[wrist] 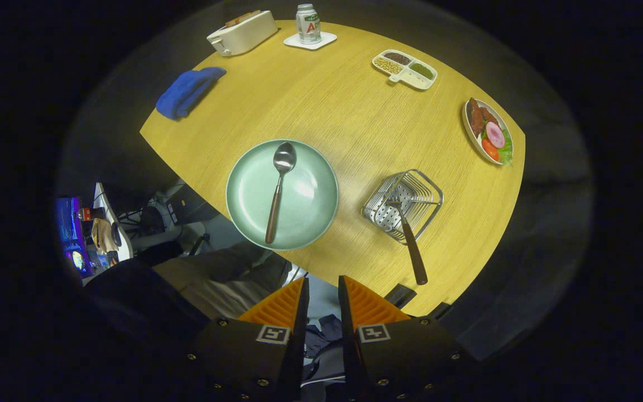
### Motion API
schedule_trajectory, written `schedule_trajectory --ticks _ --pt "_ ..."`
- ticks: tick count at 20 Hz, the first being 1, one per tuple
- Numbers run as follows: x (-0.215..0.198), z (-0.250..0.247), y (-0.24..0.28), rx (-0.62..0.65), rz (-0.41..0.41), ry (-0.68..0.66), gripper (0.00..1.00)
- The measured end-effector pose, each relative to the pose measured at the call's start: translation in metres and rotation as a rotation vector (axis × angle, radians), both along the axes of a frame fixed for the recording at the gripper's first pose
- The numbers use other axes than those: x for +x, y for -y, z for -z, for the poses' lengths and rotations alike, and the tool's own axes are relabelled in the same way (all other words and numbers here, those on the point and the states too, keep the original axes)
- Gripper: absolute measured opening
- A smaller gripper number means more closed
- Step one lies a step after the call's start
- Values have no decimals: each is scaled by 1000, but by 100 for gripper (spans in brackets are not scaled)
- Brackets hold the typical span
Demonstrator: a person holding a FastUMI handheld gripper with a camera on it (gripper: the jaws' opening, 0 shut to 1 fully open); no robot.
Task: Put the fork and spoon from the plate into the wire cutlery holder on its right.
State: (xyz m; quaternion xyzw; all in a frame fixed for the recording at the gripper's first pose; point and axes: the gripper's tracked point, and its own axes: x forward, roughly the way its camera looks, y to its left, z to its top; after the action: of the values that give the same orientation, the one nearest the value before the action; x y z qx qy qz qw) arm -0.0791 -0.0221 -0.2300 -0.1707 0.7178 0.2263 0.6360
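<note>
A pale green plate (313,223) sits on the wooden table, well ahead of the fingers. A spoon (278,187) with a brown handle lies on it, bowl pointing away. To the plate's right stands the wire cutlery holder (427,192). The fork (408,234) rests in it, tines inside and brown handle sticking out over the near rim toward me. My gripper (322,279) hangs high above the table's near edge, well short of both. Its fingers stand slightly apart with a narrow gap and nothing between them.
Farther back on the table are a blue cloth (187,91), a cream toaster (241,32), a can on a white coaster (308,25), a divided snack tray (405,68) and a plate of food (488,131) at the right edge. A person's lap (215,279) lies below the near edge.
</note>
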Motion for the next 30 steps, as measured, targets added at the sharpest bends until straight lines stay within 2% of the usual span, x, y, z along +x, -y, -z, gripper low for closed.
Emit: schedule_trajectory --ticks 6,12,17,22,26,30 --pt "-7 21 -41 54 22 60 30" --pt "-30 51 -80 111 5 30 30" --pt "-34 73 -98 145 33 21 30" --pt "-38 96 -97 113 46 -26 30" --pt "-42 115 -101 98 91 -79 30" --pt "-38 135 -107 84 112 -79 30"
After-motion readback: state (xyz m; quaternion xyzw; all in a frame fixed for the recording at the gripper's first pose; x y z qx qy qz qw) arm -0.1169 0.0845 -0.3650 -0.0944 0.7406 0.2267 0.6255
